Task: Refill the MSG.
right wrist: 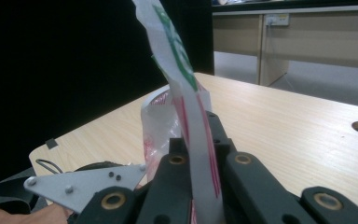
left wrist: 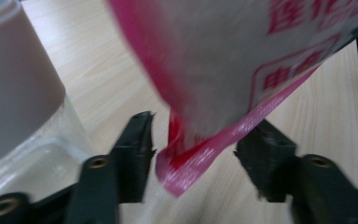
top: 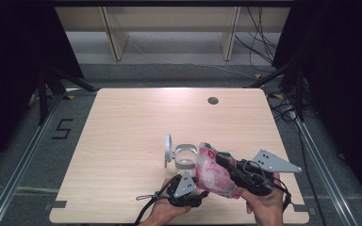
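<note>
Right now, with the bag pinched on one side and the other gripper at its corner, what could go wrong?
The left gripper straddles the bag corner without pressing it, so closing may miss or crumple the thin edge. The right gripper clamps just a narrow strip; a pull could tear it. The open jar stands close and could get knocked.

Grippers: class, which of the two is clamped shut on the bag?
The right gripper: its jaws pinch the bag. The left gripper stands apart around the bag's corner.

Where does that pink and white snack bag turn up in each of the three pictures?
High view: bag low centre, between both claws.
Left gripper view: bag hangs from the top, its lower corner between the open jaws.
Right gripper view: bag edge-on at centre, clamped upright.
Shared landmark: the wooden table.
</note>
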`<state>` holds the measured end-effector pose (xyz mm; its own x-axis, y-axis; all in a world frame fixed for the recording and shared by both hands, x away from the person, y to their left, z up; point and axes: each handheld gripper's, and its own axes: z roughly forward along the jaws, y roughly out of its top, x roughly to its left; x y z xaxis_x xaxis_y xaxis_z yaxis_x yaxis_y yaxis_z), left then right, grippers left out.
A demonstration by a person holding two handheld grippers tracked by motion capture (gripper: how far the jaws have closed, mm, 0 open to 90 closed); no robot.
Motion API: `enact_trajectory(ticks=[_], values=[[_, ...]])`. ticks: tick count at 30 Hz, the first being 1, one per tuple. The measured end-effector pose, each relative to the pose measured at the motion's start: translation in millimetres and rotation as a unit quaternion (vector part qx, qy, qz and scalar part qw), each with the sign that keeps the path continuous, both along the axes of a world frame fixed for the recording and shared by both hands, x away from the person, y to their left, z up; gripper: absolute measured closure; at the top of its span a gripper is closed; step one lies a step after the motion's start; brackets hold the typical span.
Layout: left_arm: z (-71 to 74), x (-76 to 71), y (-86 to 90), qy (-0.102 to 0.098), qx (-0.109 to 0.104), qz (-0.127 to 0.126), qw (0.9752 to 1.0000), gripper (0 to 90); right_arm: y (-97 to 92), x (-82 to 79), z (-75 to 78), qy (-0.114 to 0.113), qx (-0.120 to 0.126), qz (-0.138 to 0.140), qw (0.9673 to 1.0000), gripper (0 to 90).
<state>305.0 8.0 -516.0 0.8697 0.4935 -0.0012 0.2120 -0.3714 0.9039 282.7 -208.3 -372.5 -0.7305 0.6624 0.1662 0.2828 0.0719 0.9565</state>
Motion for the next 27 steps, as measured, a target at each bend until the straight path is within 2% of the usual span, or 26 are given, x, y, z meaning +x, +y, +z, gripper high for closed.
enact_trajectory(ticks=[1,2,3,4,5,6,7,8,9,11,12,13,15,16,19,20,23,24,26,27], values=[[0.6,0.9,0.8,-0.009,0.014,0.003,0.9999,55.2,1.1,0.8,0.0,-0.002,-0.003,-0.004,1.0,90.0],[0.8,1.0,0.6,-0.009,0.011,0.005,0.9999,58.2,1.9,2.9,0.2,-0.008,-0.006,0.0,0.9999,90.0],[0.6,0.5,-0.5,-0.011,0.0,0.011,0.9999,61.2,3.1,1.9,1.4,0.003,-0.002,-0.005,1.0,90.0],[1.1,0.3,-1.1,-0.011,-0.003,0.014,0.9998,63.9,2.4,4.9,2.4,-0.01,-0.01,-0.007,0.9999,90.0],[1.1,0.3,-1.1,-0.011,-0.003,0.014,0.9998,65.7,2.4,4.9,2.4,-0.01,-0.01,-0.007,0.9999,90.0],[3.4,0.1,-2.6,-0.014,-0.001,0.024,0.9996,67.7,3.1,8.8,3.5,-0.007,0.0,-0.007,1.0,90.0],[3.4,0.1,-2.6,-0.014,-0.001,0.024,0.9996,68.6,2.1,11.1,4.2,-0.014,-0.006,-0.01,0.9998,90.0],[4.6,0.7,-3.1,-0.017,0.004,0.027,0.9995,68.6,2.1,11.1,4.2,-0.014,-0.006,-0.01,0.9998,90.0],[5.5,1.5,-5.7,-0.014,0.005,0.025,0.9996,70.3,2.9,14.8,5.3,-0.008,0.004,-0.011,0.9999,90.0],[6.2,1.2,-7.4,-0.014,0.007,0.031,0.9994,70.7,1.9,16.6,5.9,-0.011,-0.001,-0.015,0.9998,90.0],[7.3,1.9,-9.2,-0.013,0.012,0.028,0.9994,71.4,3.0,19.8,7.1,0.004,0.011,-0.02,0.9997,90.0],[9.2,4.4,-11.6,-0.013,0.015,0.027,0.9994,71.6,2.2,21.4,7.8,0.001,0.005,-0.021,0.9998,90.0],[10.3,6.5,-14.8,-0.016,0.014,0.028,0.9994,72.0,2.5,24.7,9.3,0.007,0.01,-0.027,0.9996,90.0],[10.7,6.6,-16.6,-0.01,0.009,0.029,0.9995,72.3,2.5,28.1,9.6,-0.002,0.011,-0.029,0.9995,90.0],[11.0,7.5,-21.1,-0.007,-0.007,0.033,0.9994,72.5,3.4,31.5,11.1,0.005,0.015,-0.032,0.9994,90.0],[11.8,8.2,-22.2,-0.003,-0.007,0.034,0.9994,72.8,3.8,34.7,12.6,0.015,0.015,-0.042,0.9989,90.0],[11.6,12.0,-27.6,0.003,-0.016,0.034,0.9993,73.2,3.8,42.0,13.8,0.011,0.014,-0.05,0.9986,90.0],[11.5,12.6,-29.0,0.002,-0.015,0.035,0.9993,73.2,3.4,44.2,13.5,0.005,0.013,-0.046,0.9988,90.0],[11.7,13.3,-30.4,0.006,-0.015,0.038,0.9992,73.3,3.4,48.2,13.6,0.008,0.015,-0.051,0.9986,90.0],[11.5,14.0,-33.7,0.015,-0.028,0.04,0.9987,73.3,2.7,49.1,14.4,0.014,0.013,-0.048,0.9987,90.0]])
